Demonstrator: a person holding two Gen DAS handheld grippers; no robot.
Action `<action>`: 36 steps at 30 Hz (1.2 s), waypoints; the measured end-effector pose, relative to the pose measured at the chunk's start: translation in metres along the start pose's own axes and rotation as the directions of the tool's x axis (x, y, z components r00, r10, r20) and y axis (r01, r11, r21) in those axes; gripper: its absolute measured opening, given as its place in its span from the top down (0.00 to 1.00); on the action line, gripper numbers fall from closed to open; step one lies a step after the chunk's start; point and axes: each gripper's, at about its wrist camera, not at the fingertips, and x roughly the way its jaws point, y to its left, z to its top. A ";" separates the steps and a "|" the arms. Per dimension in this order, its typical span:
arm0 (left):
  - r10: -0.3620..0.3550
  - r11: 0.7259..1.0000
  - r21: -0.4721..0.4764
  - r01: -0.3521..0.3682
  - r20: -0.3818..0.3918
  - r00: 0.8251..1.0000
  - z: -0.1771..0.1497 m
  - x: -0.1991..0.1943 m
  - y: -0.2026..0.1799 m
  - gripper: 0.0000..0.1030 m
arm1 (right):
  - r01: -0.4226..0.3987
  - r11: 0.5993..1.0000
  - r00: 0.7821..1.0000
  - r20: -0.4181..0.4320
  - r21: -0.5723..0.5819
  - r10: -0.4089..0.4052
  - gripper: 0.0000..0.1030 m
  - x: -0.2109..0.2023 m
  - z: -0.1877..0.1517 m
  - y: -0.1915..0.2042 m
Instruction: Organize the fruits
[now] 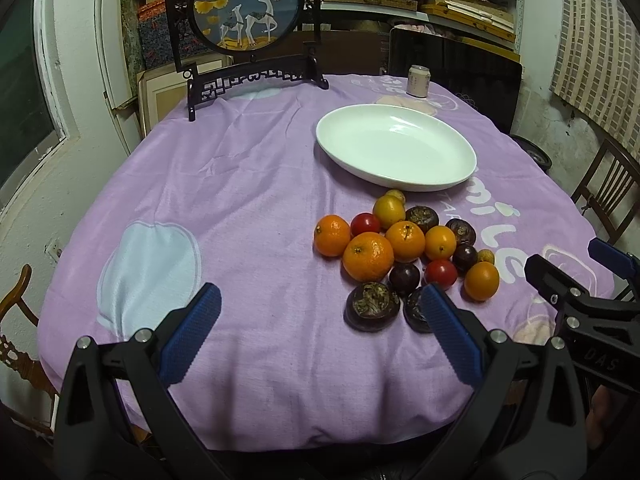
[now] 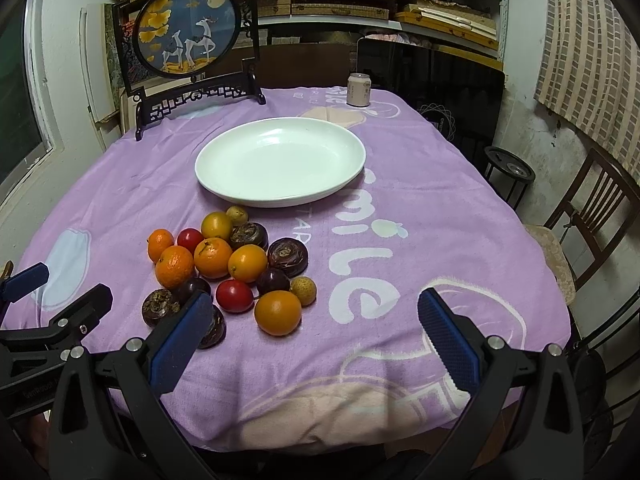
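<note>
A pile of fruit lies on the purple tablecloth: several oranges, two red tomatoes, dark round fruits and small yellow ones; it also shows in the right wrist view. A white empty plate sits just beyond the pile, seen too in the right wrist view. My left gripper is open and empty, near the table's front edge, left of the pile. My right gripper is open and empty, just in front of the pile; it also shows at the right of the left wrist view.
A framed round deer picture on a black stand is at the table's back left. A drink can stands behind the plate. Wooden chairs stand to the right. Shelves with boxes fill the back wall.
</note>
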 end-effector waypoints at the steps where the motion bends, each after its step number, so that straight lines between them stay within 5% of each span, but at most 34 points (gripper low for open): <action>1: 0.000 1.000 0.000 0.000 0.000 1.000 0.000 0.000 0.000 0.02 | -0.002 1.000 1.000 -0.001 0.001 0.002 0.01 0.001 0.000 0.000; 36: -0.004 1.000 0.002 0.004 -0.007 1.000 -0.006 0.007 -0.002 0.02 | -0.004 1.000 1.000 -0.006 0.004 0.004 0.01 0.003 -0.001 0.000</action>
